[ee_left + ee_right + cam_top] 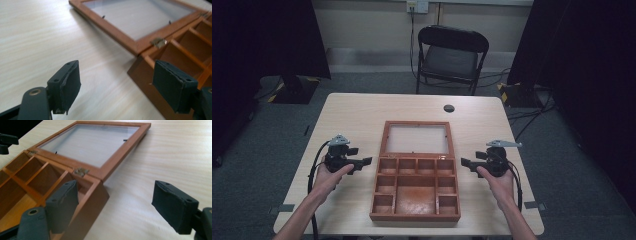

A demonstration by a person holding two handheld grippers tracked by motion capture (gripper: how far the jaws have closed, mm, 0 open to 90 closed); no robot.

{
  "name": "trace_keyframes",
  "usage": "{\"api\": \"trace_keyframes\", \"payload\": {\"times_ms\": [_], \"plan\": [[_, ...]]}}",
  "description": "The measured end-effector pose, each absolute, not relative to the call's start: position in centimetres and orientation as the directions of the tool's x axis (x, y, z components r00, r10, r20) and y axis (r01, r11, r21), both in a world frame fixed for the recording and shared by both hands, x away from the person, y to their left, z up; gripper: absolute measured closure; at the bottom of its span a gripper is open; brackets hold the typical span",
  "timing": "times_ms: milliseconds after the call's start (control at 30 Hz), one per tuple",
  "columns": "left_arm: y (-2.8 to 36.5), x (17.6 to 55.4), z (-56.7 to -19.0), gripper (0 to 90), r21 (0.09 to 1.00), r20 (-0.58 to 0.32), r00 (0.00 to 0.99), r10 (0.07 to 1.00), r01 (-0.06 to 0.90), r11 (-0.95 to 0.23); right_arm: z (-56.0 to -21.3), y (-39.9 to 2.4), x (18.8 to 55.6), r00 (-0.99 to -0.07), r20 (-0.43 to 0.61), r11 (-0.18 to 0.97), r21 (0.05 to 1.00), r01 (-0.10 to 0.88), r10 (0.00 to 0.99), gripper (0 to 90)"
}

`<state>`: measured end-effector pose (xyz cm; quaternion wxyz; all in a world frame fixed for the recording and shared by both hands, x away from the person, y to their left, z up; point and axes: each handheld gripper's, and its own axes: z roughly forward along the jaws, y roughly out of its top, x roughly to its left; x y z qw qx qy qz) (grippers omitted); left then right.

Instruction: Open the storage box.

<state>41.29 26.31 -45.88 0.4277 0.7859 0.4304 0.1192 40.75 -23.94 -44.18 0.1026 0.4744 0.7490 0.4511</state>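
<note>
A wooden box (pixel 415 187) lies open at the centre of the desk (pixel 357 112), its divided tray toward 6 o'clock and its glass-paned lid (pixel 417 138) folded flat on the desk toward 12 o'clock. In the high view the tray shows a row of four small compartments along the hinge side, smaller cells down each flank and one large cell in the middle, all bare wood.

The left tool (pixel 358 163) sits at 9 o'clock of the box, held in the left hand (pixel 330 176), jaws pointing at the tray and set wide apart, holding nothing. The right tool (pixel 470 163) mirrors it at 3 o'clock in the right hand (pixel 498 180), also spread wide and empty. Both stand just beside the tray walls without touching them.

The left gripper view adds what the high view cannot resolve: a small metal hinge (pixel 158 42) joining lid and tray, two tiny dark clips on the inner edge of the lid frame, and the worn, peeling padding on the left tool (pixel 116 82) jaw faces. The right gripper view shows both hinges, the nearer hinge (pixel 81 171) just past the tray corner, with the right tool (pixel 113 206) straddling that corner, one jaw over the tray and the other over bare desk. The other tool's dark tip appears at its far left edge.

Only the high view takes in the surroundings: a black folding chair (pixel 451 56) at 12 o'clock beyond the desk, a round cable hole (pixel 449 108) near the desk's far edge, grey carpet, and cables on the floor at 2 o'clock.
</note>
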Motion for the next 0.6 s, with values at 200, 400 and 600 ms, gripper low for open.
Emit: {"api": "trace_keyframes", "payload": {"times_ms": [200, 400, 600], "plan": [[27.0, 40.0, -46.5, 20.5, 0.754, -0.177, 0.588, 0.789, 0.596, -0.276, -44.6, -25.3, 38.7, -0.523, 0.261, 0.158, 0.763, 0.626, 0.812, 19.1], [27.3, 38.6, -46.8, 20.6, 0.732, -0.162, 0.595, 0.787, 0.607, -0.308, -45.6, -26.3, 37.2, -0.488, 0.285, 0.148, 0.725, 0.673, 0.825, 19.0], [27.7, 37.5, -47.5, 20.7, 0.701, -0.122, 0.586, 0.801, 0.622, -0.348, -46.9, -26.8, 36.1, -0.479, 0.227, 0.206, 0.69, 0.694, 0.848, 18.5]]}}
